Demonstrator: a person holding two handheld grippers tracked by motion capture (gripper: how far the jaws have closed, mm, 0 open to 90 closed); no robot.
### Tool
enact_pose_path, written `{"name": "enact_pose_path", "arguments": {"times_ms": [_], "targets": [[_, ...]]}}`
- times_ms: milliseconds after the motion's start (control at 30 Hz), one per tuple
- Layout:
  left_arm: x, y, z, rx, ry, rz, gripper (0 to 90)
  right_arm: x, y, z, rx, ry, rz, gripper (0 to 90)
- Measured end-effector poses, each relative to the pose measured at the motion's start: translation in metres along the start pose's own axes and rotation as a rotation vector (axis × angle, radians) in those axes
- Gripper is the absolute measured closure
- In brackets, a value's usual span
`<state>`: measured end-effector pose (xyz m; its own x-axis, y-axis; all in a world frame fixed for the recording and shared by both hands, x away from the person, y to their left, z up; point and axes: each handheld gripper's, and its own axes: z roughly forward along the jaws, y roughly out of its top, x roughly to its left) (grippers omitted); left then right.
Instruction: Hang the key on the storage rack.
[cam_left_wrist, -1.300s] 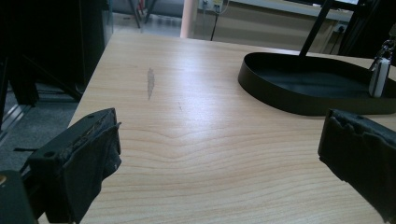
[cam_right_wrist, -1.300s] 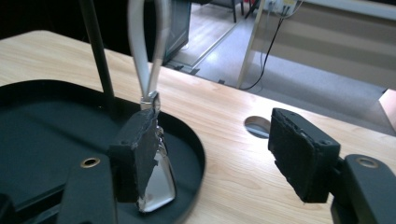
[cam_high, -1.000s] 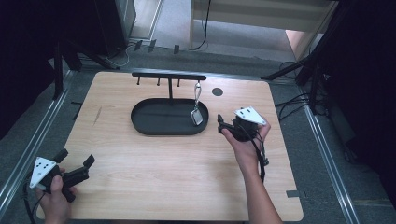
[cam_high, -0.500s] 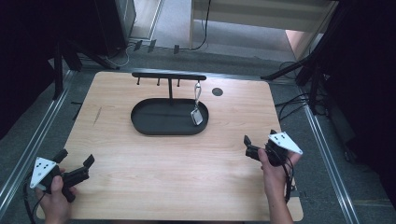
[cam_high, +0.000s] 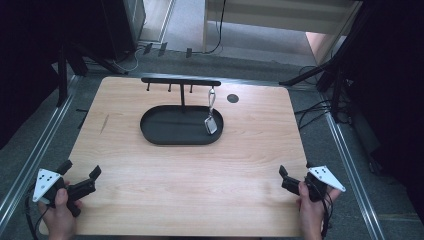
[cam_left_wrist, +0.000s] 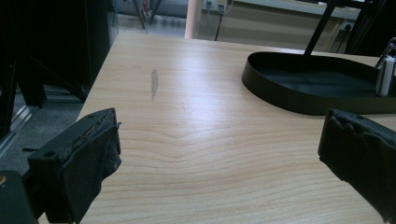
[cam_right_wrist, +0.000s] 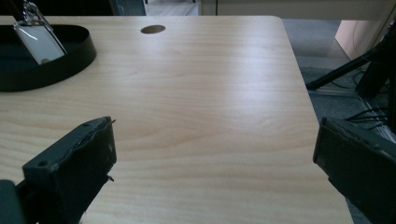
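High view: right gripper (cam_high: 290, 181) now at 4 o'clock on the table (cam_high: 250, 145), near the front edge; a second ago up at 2 o'clock, just beside the tray.
Right gripper state: jaws spread wide, nothing between them, bare wood beyond in the right gripper view (cam_right_wrist: 212, 154).
Left gripper: parked at 8 o'clock (cam_high: 82, 180), same spot as a second ago; jaws wide apart and empty, confirmed in the left gripper view (cam_left_wrist: 219, 154).
Key tag: hanging by its clip from the rightmost hook of the rack (cam_high: 181, 82), at about 12 o'clock on the table; white tag (cam_high: 211, 124) dangling over the right end of the black oval tray (cam_high: 165, 135), also seen at upper left in the right gripper view (cam_right_wrist: 38, 42).
Other hooks: three short pegs left of the post, all bare.
Meaning for the work: hanging looks finished; right hand withdrawn to rest, both tools clear of the rack, likely end of the job.
Writing: none readable; tag face plain white, no brand or label legible anywhere.
Other marks: dark round hole (cam_high: 232, 98) at 1 o'clock, grey smudge (cam_left_wrist: 154, 83) on the wood.
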<state>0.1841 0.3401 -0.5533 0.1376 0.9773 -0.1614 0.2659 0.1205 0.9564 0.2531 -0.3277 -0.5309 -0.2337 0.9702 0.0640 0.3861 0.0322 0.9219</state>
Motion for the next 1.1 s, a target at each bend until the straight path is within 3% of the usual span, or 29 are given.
{"name": "enact_pose_path", "arguments": {"times_ms": [233,433,633,767,867,1100], "targets": [[0.0,0.0,0.001,0.009,-0.005,0.002,0.0,-0.007,-0.017,-0.01,-0.008,0.019,0.047,0.0],[0.0,0.001,0.001,0.011,-0.005,0.007,0.0,-0.003,-0.02,-0.012,-0.044,0.005,0.024,0.0],[-0.001,0.0,0.001,0.01,-0.008,0.007,0.0,-0.005,-0.021,-0.015,-0.071,0.005,0.054,0.0],[-0.001,0.0,0.001,0.011,-0.008,0.007,0.0,-0.003,-0.021,-0.014,-0.067,-0.003,0.033,0.0],[0.0,0.001,0.002,0.013,-0.007,0.001,0.0,0.003,-0.021,-0.012,-0.047,-0.006,-0.026,0.0],[0.001,0.001,0.002,0.015,-0.004,-0.008,0.0,0.006,-0.021,-0.012,-0.041,-0.007,-0.041,0.0]]}}
